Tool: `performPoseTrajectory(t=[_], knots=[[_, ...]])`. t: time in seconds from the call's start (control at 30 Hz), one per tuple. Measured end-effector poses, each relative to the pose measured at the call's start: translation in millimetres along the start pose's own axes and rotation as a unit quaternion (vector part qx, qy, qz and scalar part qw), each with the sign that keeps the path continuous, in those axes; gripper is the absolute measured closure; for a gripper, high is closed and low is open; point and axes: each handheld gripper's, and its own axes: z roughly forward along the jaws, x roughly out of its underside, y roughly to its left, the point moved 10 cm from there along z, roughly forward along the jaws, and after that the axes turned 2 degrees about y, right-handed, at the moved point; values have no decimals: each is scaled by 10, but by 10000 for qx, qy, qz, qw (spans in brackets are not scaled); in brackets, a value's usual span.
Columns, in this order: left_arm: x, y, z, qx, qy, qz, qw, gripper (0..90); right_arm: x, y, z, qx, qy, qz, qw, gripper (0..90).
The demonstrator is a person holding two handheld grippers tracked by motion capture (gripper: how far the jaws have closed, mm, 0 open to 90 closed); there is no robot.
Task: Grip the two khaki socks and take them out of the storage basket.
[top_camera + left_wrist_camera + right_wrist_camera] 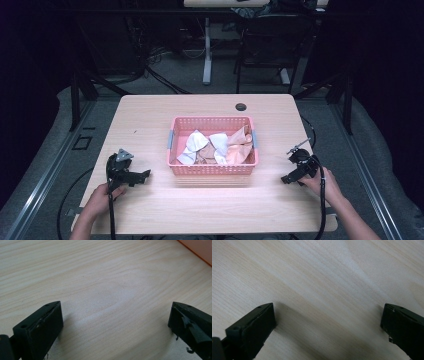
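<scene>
Contents of the pink basket [212, 170] hard to read from the high view: crumpled cloth pieces [216, 147], white, tan & peach, overlapping, edges blur together, can't count them or tell what they are; person's arms cut off at bottom edge; room behind the table dark, desk leg [207, 51] & cables barely legible; in the left gripper view just an orange-pink corner of the basket [200, 248] at top right, rest out of frame.

Basket is rectangular, lattice walls, grey handle tabs on both short ends; sits at mid-table on the light wood table [150, 115], slightly nearer the front; a small dark grommet hole [241, 107] behind it near the far edge.

Left gripper [142, 176] near the front left, well apart from the basket, held by the left hand [102, 196]; jaws spread wide, nothing between them, bare wood grain under them in its own view [116, 327]. Right gripper [287, 178] at front right, near the basket's right end but apart, in the right hand [325, 185]; jaws likewise wide apart w/ only tabletop between [328, 327], holding nothing.
</scene>
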Motion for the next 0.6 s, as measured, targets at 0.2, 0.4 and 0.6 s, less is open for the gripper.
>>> performPoseTrajectory(t=[0.2, 0.4, 0.6], knots=[[0, 1, 0, 0, 2, 9, 10000, 0, -8, 3, 3, -13, -32, -30, 10000, 0], [1, -1, -1, 1, 1, 3, 10000, 0, -8, 2, 3, -16, -50, -44, 10000, 0], [1, -1, -1, -1, -1, -5, 10000, 0, -7, -5, 3, 1, -48, -86, 10000, 0]])
